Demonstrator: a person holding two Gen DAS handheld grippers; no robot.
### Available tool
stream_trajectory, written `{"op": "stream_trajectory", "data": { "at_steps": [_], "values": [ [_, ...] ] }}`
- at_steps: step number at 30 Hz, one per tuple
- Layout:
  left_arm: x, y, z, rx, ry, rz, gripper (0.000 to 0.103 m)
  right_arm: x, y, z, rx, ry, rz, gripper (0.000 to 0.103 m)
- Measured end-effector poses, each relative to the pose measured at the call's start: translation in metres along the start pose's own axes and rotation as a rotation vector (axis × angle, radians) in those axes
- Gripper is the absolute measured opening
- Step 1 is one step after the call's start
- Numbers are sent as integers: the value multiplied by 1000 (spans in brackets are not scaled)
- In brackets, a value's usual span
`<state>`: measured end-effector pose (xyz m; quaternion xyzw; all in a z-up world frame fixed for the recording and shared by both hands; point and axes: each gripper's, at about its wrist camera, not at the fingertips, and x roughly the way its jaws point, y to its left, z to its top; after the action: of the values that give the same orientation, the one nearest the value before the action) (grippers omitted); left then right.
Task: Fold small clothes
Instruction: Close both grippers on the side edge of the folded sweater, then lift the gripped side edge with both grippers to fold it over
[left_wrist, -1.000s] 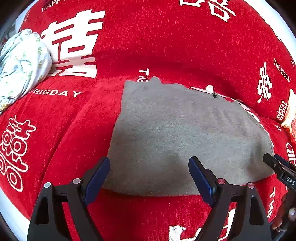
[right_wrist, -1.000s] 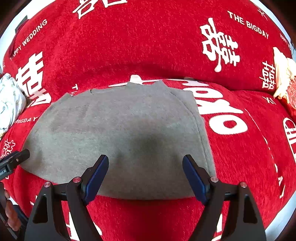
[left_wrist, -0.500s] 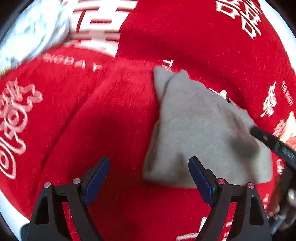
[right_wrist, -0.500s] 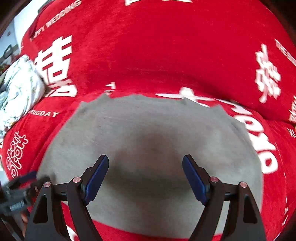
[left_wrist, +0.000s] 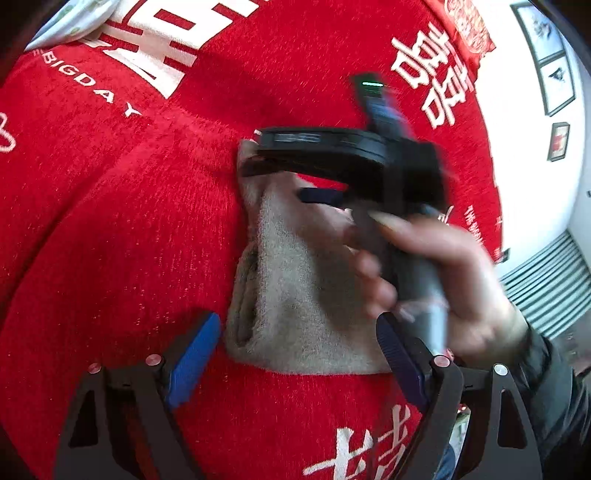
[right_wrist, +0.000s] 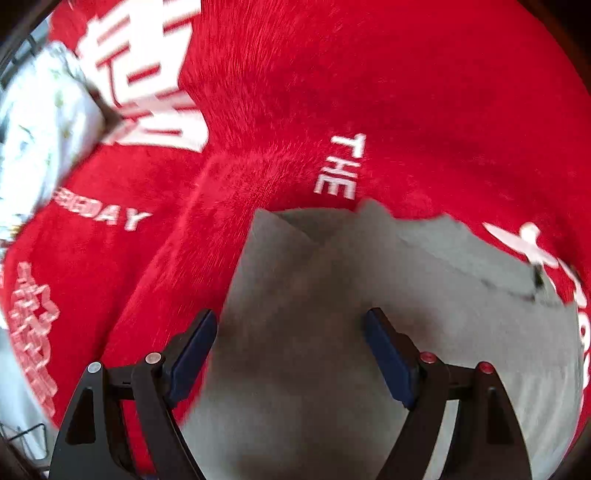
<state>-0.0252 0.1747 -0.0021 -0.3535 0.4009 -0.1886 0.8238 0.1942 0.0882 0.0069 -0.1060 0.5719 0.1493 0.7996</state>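
While the grey cloth (left_wrist: 306, 295) lay folded at centre frame on the red blanket (left_wrist: 110, 221), both claws stood apart: left claw (left_wrist: 295, 354) below its near edge, right claw (right_wrist: 291, 350) directly above it.

The cloth (right_wrist: 369, 332) is plain grey with a fuzzy nap, lying on a bright red cover (left_wrist: 110, 221) printed with large white Chinese characters and white lettering. Each gripper (left_wrist: 299, 354) is black with blue pads (left_wrist: 192, 358) and small silver and red pins. At the edge, a bundle of fabric (right_wrist: 40, 122) is white with a pale green leafy print.
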Motion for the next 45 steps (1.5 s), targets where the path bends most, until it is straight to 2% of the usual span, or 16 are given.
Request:
{"op": "stream_trajectory", "data": {
  "at_steps": [2,3,5,6,7,9,13,16,21,24,25,26,28,32,38,45],
  "values": [
    [-3,1,-1,12,-9,-11,87,14,14,7,-58,8,-88,90],
    [-1,2,0,17,-8,-9,87,17,21,8,-90,-4,-126,87],
    [-1,-1,-2,38,-6,0,87,15,19,9,-73,-8,-129,68],
    [-1,-1,-1,44,-7,2,87,11,12,9,-74,-15,-158,45],
    [-1,-1,-1,46,-8,1,87,8,7,9,-75,-12,-167,28],
    [-3,1,-1,40,-8,-7,87,-7,-14,7,-19,-31,-70,22],
    [-3,2,0,32,-15,-1,87,-46,-44,-5,53,-154,77,21],
    [2,-2,2,47,-18,29,87,-66,-60,-19,77,-215,134,21],
    [19,-7,17,54,-8,70,88,-75,-77,-26,127,-243,206,21],
    [28,-9,22,47,8,62,86,-76,-81,-25,136,-244,227,21],
    [31,-10,25,34,19,46,57,-77,-83,-24,130,-242,228,21],
    [36,-10,26,23,46,32,14,-76,-82,-24,125,-238,224,21],
    [45,-8,28,-3,80,61,13,-77,-85,-23,124,-229,226,21],
    [36,-17,25,4,42,80,13,-65,-81,-14,133,-196,227,21],
    [29,-34,29,59,30,131,13,-45,-60,3,88,-134,173,22],
    [28,-53,32,78,46,187,13,-47,-67,2,123,-142,214,21]
  ]
}}
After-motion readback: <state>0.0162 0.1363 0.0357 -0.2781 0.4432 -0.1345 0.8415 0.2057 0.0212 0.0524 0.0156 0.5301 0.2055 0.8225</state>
